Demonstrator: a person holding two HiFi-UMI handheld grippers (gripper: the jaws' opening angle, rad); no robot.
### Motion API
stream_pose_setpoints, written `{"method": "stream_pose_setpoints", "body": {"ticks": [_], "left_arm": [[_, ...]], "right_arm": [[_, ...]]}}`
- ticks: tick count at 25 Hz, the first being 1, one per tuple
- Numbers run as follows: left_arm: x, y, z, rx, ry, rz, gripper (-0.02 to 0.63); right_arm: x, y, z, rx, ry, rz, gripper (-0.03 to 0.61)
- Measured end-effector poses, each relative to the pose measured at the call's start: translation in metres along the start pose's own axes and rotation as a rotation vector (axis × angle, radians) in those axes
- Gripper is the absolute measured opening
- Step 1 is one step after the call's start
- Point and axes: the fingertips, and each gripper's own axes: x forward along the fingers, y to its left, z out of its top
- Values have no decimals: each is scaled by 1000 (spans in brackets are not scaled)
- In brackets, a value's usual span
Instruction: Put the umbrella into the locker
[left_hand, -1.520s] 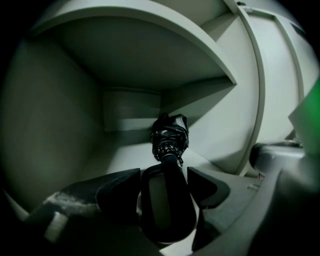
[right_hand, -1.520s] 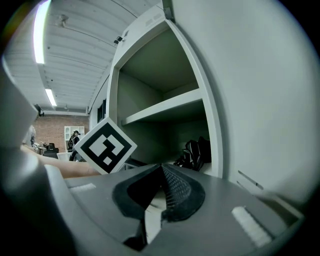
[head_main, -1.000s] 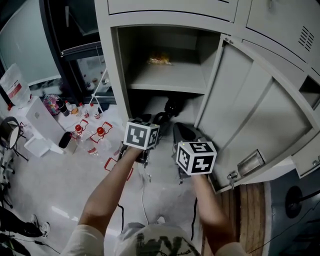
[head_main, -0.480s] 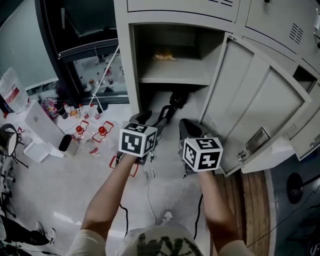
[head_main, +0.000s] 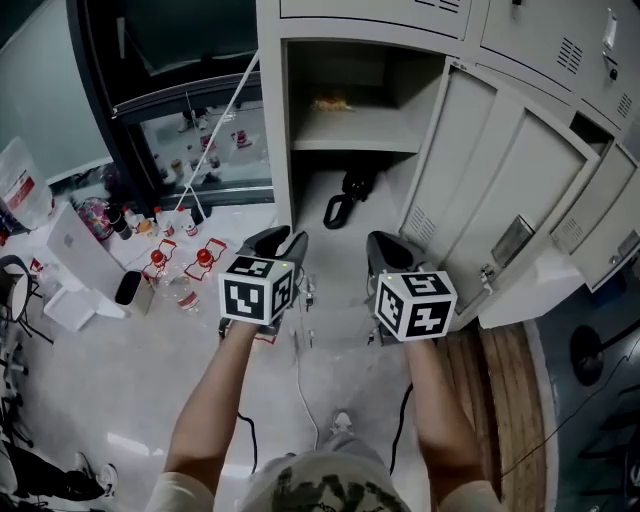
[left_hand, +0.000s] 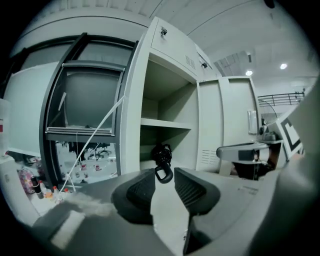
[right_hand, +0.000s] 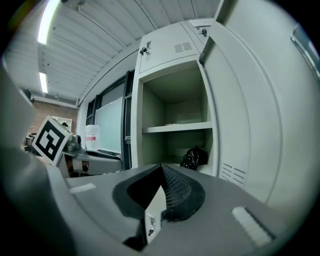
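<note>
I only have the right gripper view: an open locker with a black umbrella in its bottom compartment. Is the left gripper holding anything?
Observer: No. The left gripper holds nothing. Its jaws have just been closing, but they stand apart with nothing between them.
Operator: Which way does the umbrella lie? I only see a black lump.
Observer: The umbrella lies on the bottom of the locker, with its looped handle toward the opening.
</note>
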Motion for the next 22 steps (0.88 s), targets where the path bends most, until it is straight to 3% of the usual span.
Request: {"method": "stream_pose_setpoints", "body": {"ticks": [8,14,22], "left_arm": [[-36,-5,-2,5,-19,-18,99],[-56,4,2,15,-43,18,18],[-68,3,4,24,-57,14,6]], "right_arm": [[-26,31,-2,-39,0,-5,-5],[-40,43,-1,-53,-5,-12,-3],[-50,52,-1,-61,-9,-21,-3]]}}
